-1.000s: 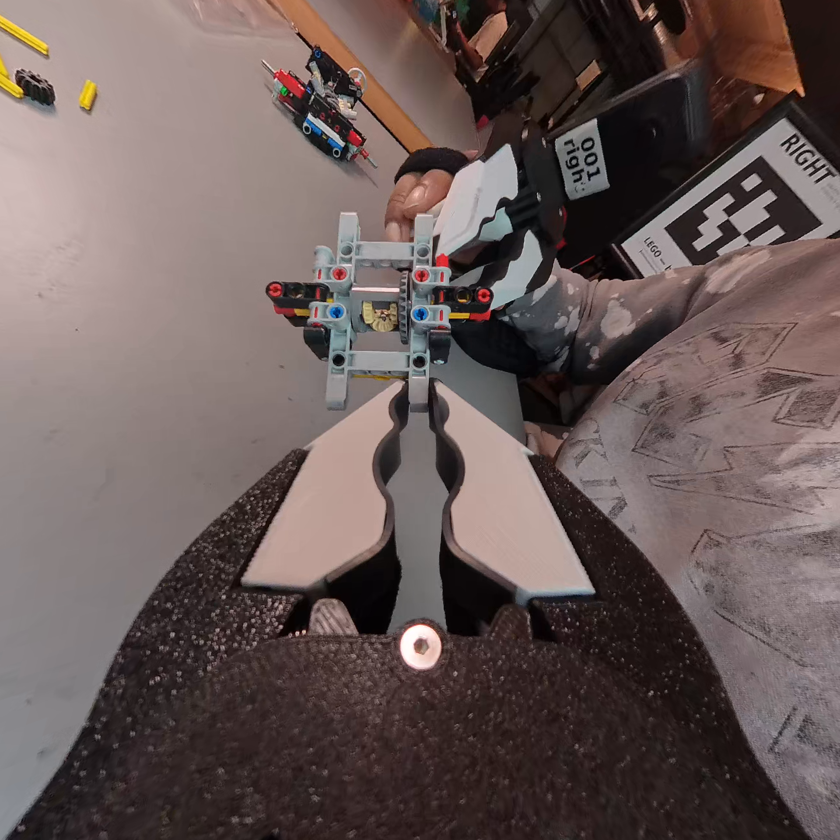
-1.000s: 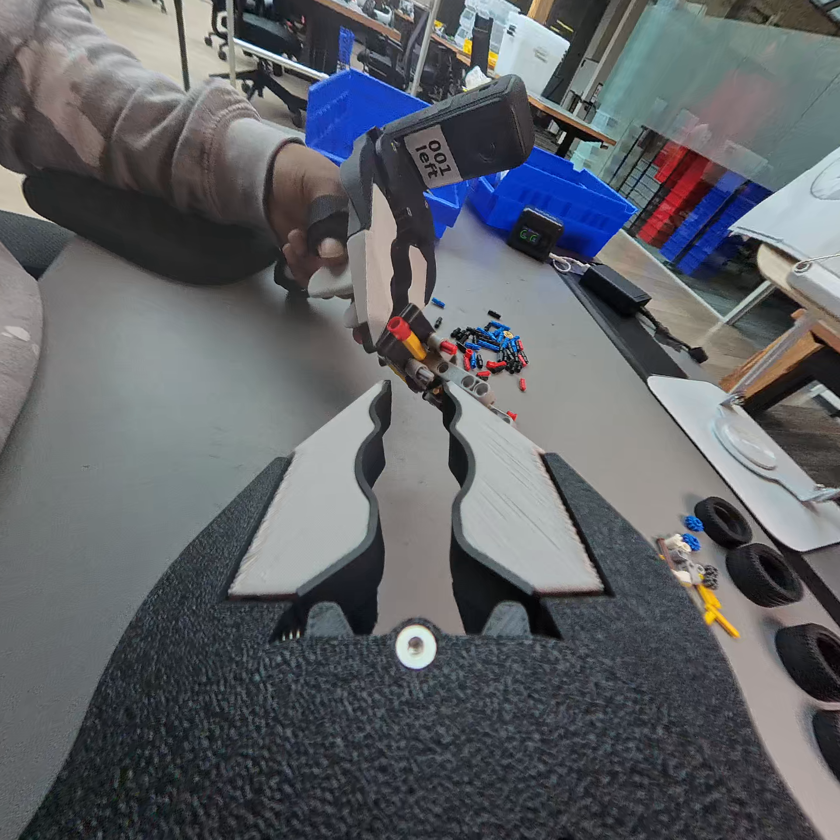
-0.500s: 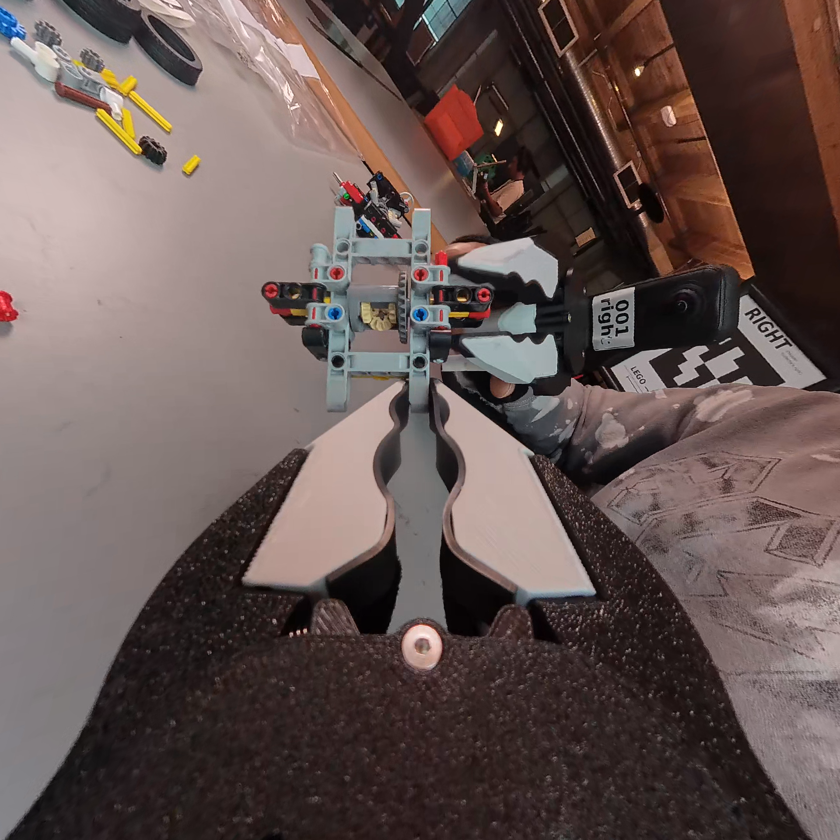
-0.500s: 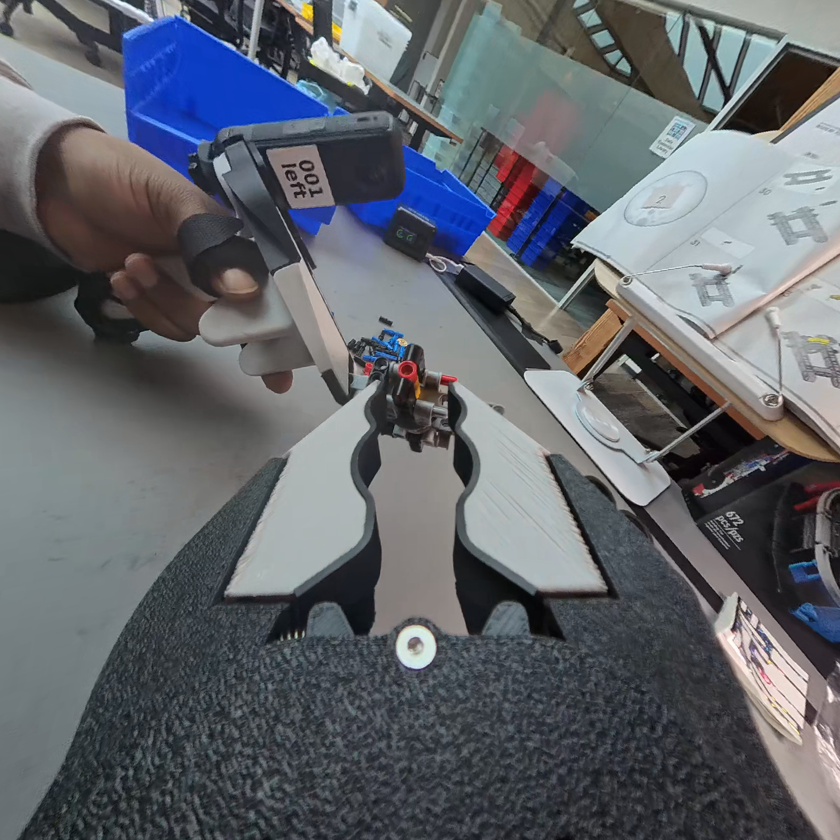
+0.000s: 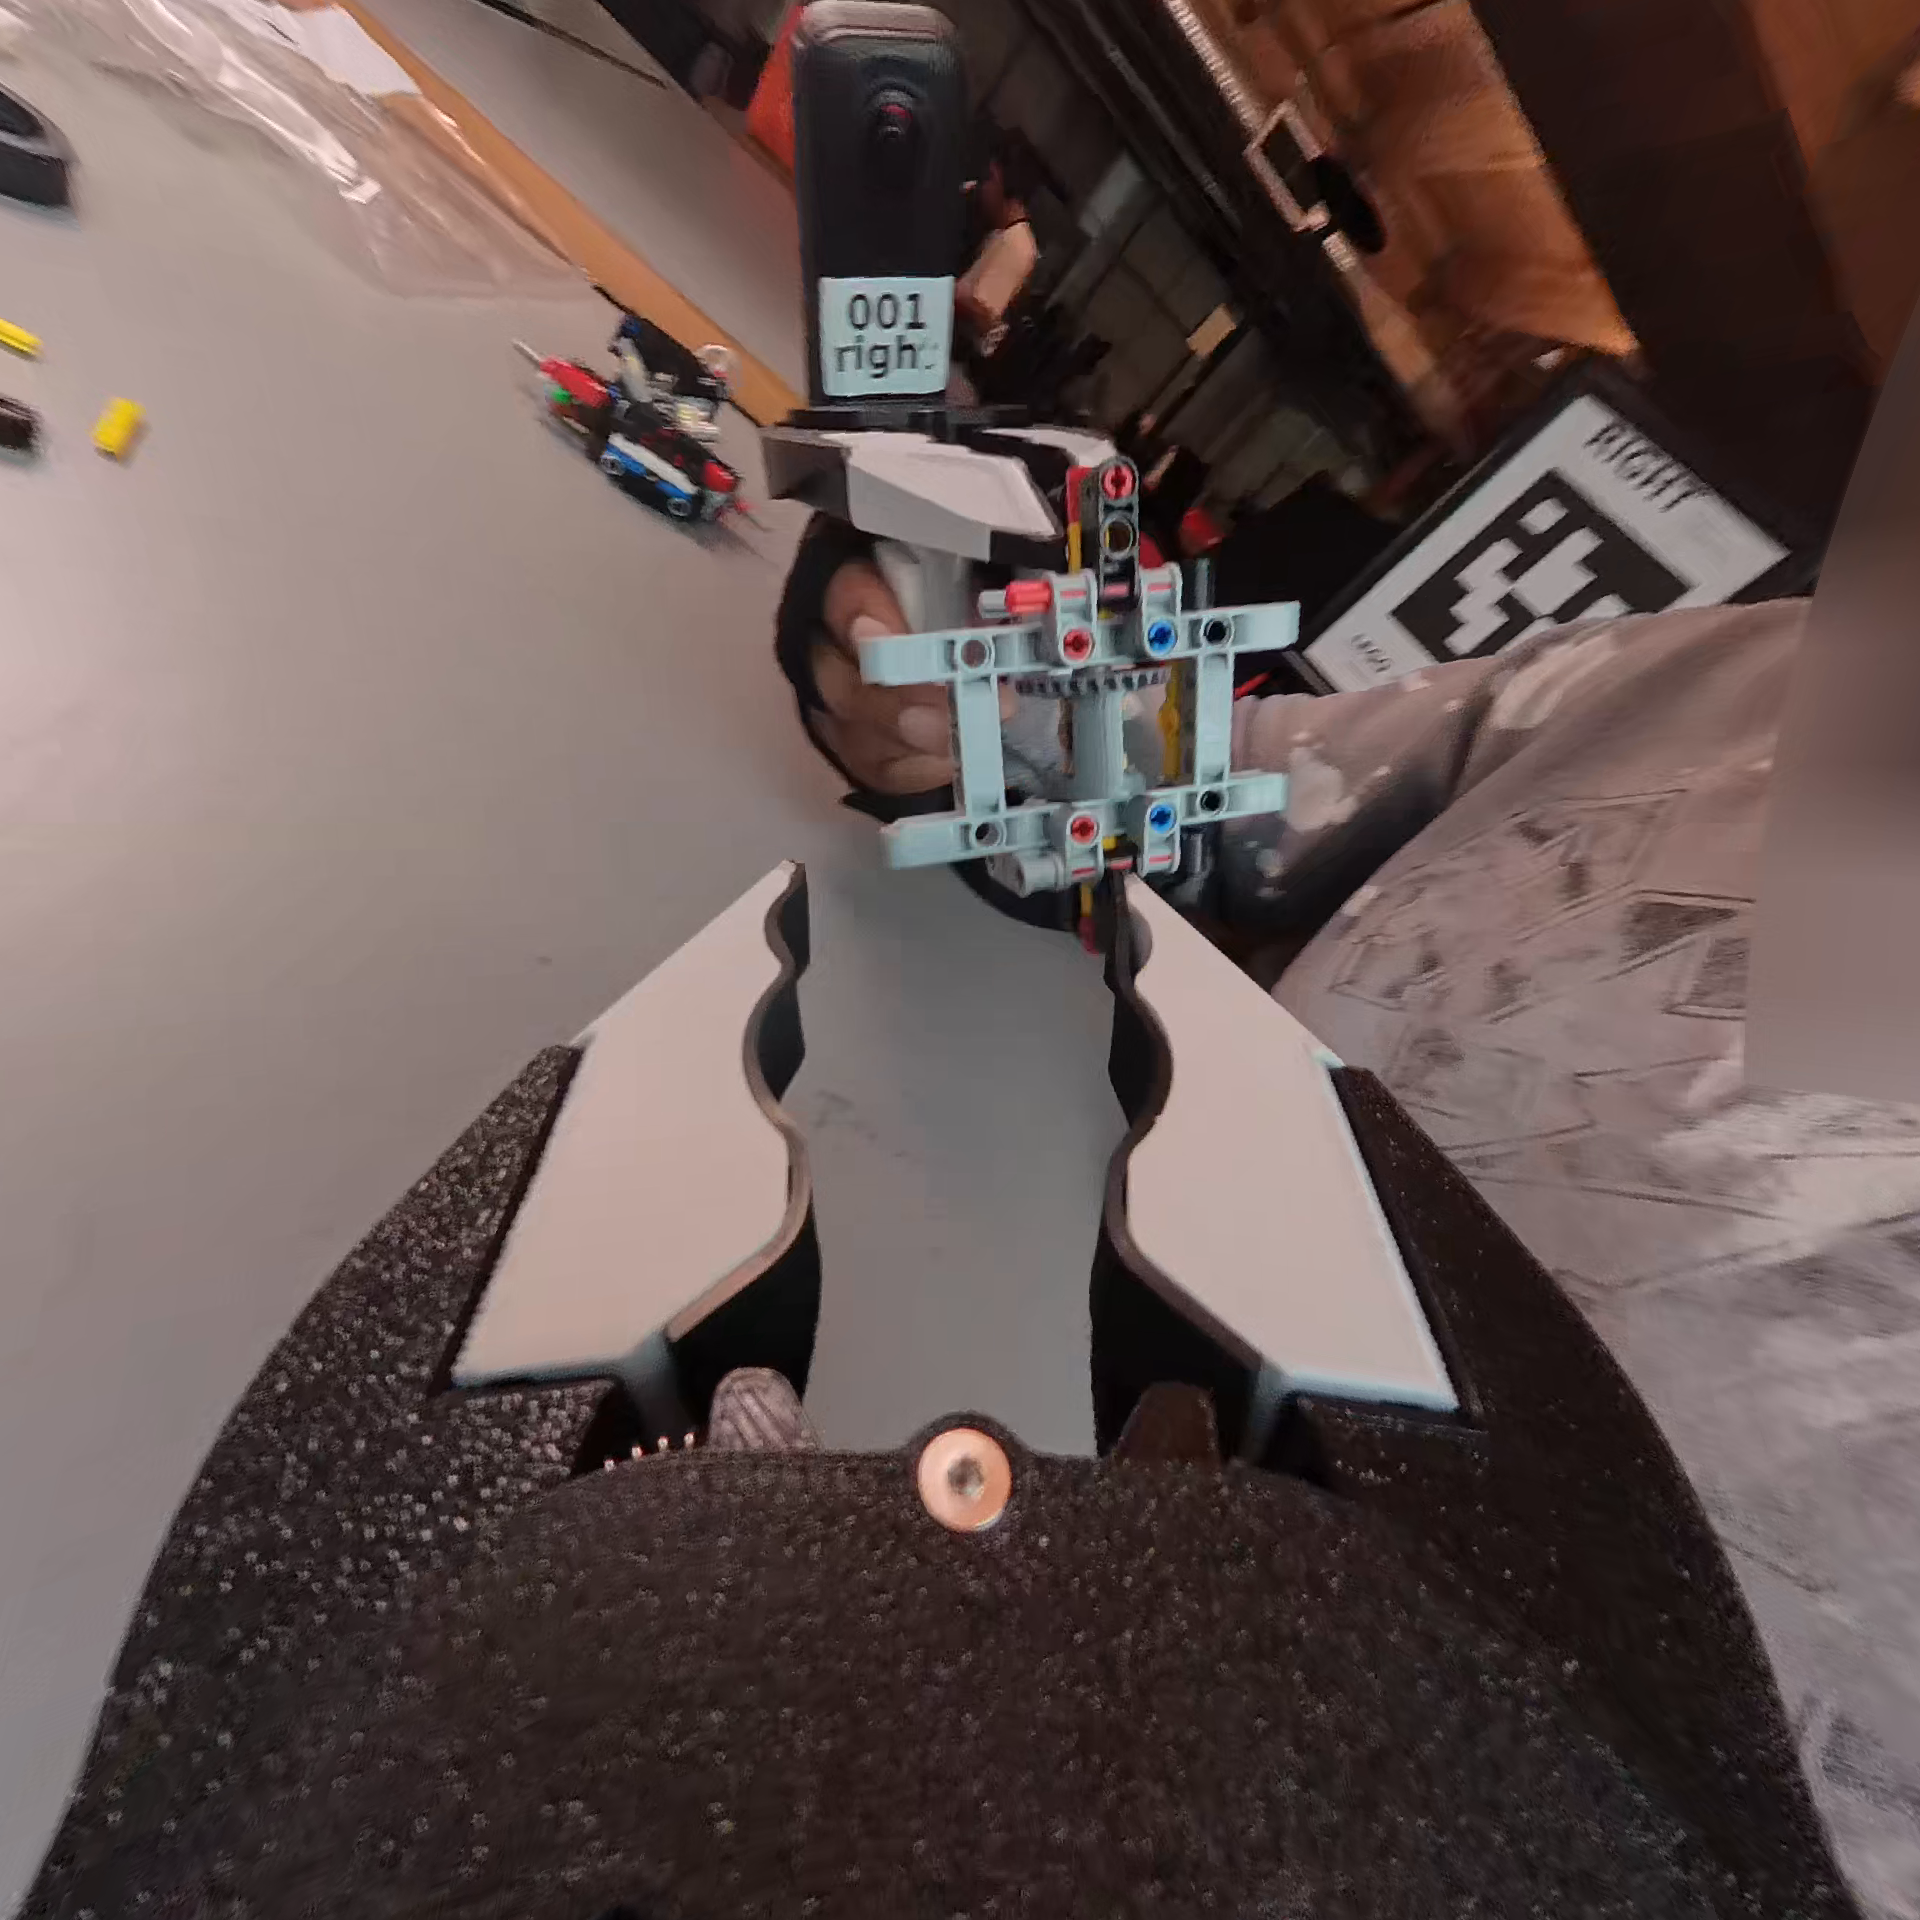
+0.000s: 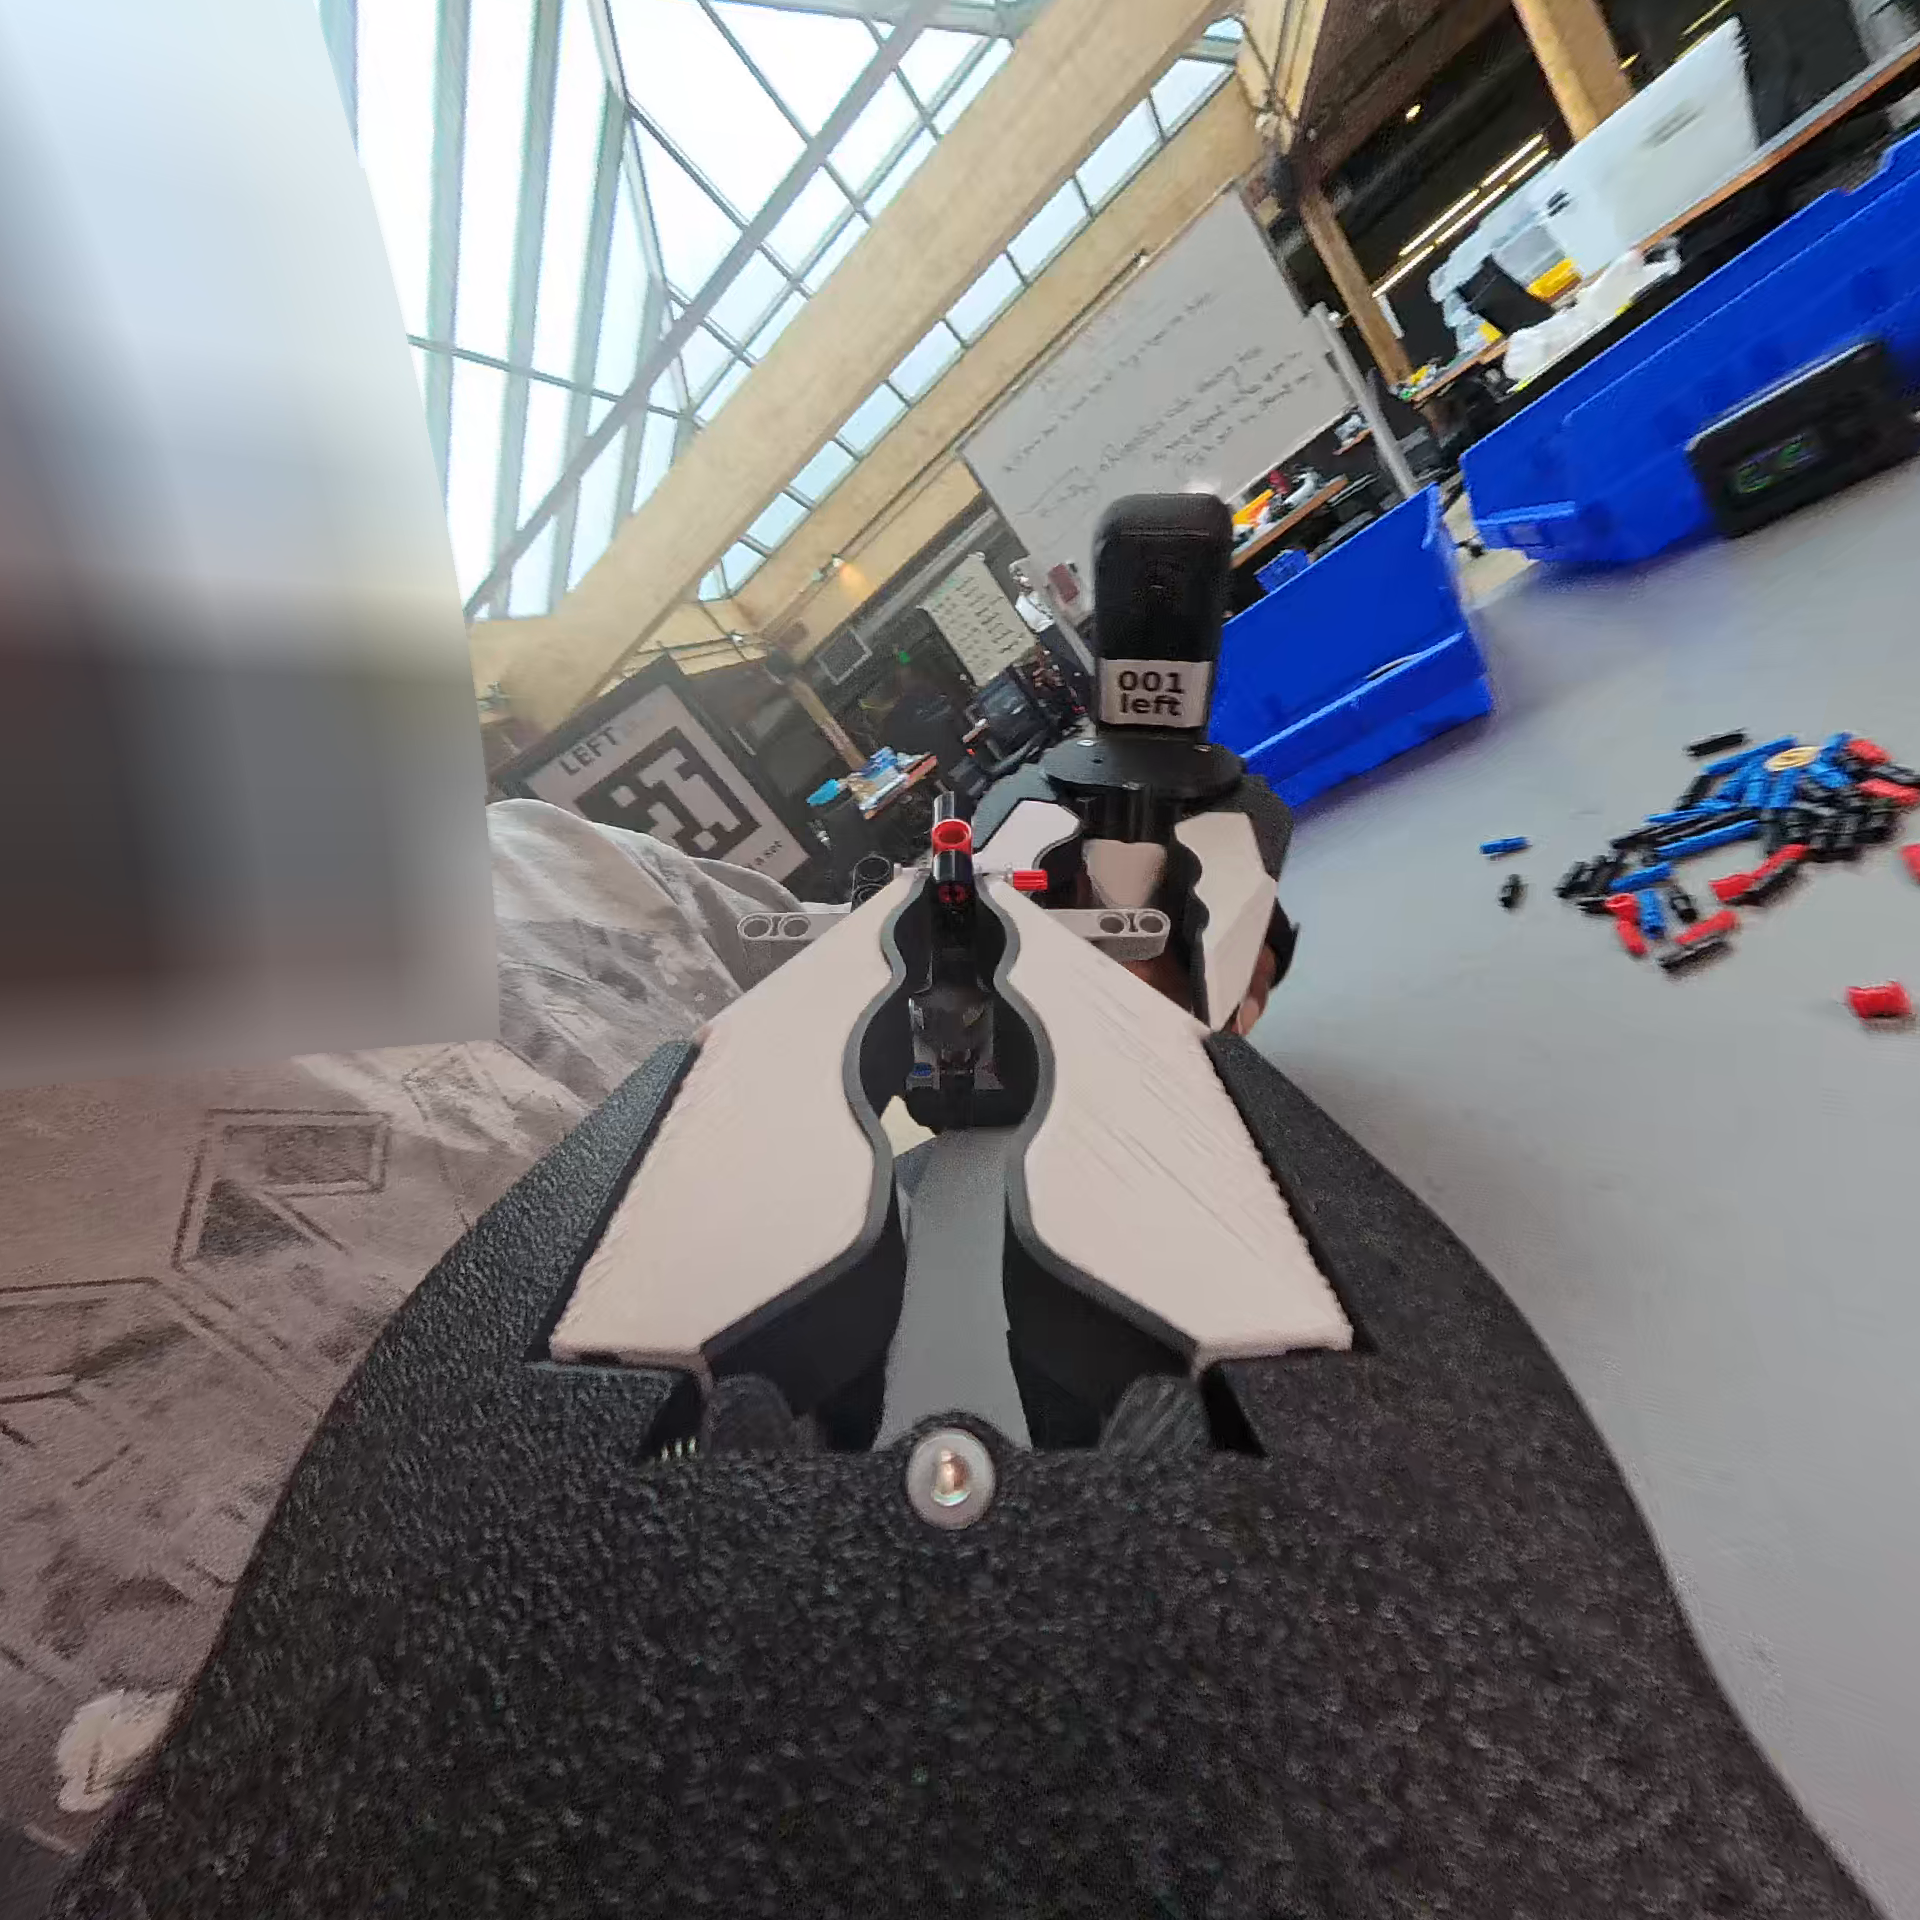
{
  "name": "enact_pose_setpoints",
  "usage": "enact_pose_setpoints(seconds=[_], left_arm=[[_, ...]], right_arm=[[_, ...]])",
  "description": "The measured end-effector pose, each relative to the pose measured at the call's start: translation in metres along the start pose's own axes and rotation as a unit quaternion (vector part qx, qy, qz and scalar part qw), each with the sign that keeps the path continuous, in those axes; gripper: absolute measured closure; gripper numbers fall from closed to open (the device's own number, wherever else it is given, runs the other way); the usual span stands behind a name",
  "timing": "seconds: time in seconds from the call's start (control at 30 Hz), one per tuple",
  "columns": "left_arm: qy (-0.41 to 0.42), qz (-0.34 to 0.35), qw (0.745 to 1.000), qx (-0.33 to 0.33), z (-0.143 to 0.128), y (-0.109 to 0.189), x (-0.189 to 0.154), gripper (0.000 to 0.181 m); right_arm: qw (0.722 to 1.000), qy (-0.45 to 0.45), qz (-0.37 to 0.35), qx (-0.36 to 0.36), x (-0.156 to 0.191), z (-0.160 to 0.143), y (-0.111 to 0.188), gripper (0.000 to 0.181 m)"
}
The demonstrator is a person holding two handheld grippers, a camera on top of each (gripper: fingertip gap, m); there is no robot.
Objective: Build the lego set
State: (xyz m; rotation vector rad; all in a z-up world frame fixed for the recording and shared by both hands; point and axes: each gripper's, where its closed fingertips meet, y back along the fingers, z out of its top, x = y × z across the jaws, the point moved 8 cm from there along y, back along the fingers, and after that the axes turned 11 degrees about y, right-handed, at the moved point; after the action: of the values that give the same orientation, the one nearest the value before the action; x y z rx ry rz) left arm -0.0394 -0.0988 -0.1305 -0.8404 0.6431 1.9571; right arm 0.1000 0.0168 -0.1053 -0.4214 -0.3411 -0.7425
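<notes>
The right gripper (image 6: 951,894) clamps the frame (image 5: 1081,727) aloft, probably for inspection. The left gripper (image 5: 956,883) hangs wide, empty, just beside it.

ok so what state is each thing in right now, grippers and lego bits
left gripper: jaws open, empty
right gripper: jaws shut on the frame
light grey lego beam frame with gears: held in the air, off the table
small black, red and blue lego model: resting on the grey table
pile of blue, black and red pins: loose, scattered

Black tyre (image 5: 26,156) cut off, whiteboard (image 6: 1153,416) writing illegible
</notes>
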Motion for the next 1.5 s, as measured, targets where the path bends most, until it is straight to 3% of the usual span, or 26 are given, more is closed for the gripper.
enact_pose_setpoints(seconds=[0.13,0.33,0.43,0.5,0.63,0.73,0.8,0.9,1.17,1.5], left_arm=[[0.084,-0.16,0.984,0.0,-0.004,-0.013,-0.013,0.128],[0.09,-0.221,0.971,0.025,-0.011,-0.027,-0.021,0.153],[0.039,-0.182,0.982,0.004,-0.009,-0.024,-0.021,0.174],[-0.016,-0.109,0.994,-0.024,-0.002,-0.016,-0.018,0.174],[-0.107,-0.013,0.993,-0.052,0.004,-0.001,-0.016,0.173],[-0.151,0.025,0.987,-0.042,0.001,0.001,-0.016,0.173],[-0.169,0.037,0.984,-0.034,0.0,-0.002,-0.016,0.173],[-0.194,0.047,0.979,-0.033,-0.002,-0.005,-0.019,0.173],[-0.252,0.06,0.962,-0.082,0.008,0.005,-0.036,0.175],[-0.249,0.035,0.961,-0.114,0.011,0.007,-0.044,0.177]], right_arm=[[0.999,-0.02,0.045,0.003,0.006,-0.009,-0.013,0.176],[0.996,-0.004,0.086,0.01,0.017,-0.013,-0.019,0.175],[0.999,0.028,0.041,0.017,0.014,-0.009,-0.016,0.171],[0.998,0.057,-0.019,0.012,0.007,-0.001,-0.007,0.171],[0.992,0.109,-0.054,0.022,0.011,0.01,0.009,0.148],[0.974,0.189,-0.086,0.086,0.017,0.003,0.0,0.141],[0.961,0.229,-0.097,0.122,0.019,-0.004,-0.01,0.142],[0.951,0.256,-0.103,0.137,0.022,-0.008,-0.018,0.158],[0.952,0.27,-0.097,0.103,0.025,-0.002,-0.017,0.159],[0.954,0.267,-0.077,0.117,0.024,-0.006,-0.014,0.159]])
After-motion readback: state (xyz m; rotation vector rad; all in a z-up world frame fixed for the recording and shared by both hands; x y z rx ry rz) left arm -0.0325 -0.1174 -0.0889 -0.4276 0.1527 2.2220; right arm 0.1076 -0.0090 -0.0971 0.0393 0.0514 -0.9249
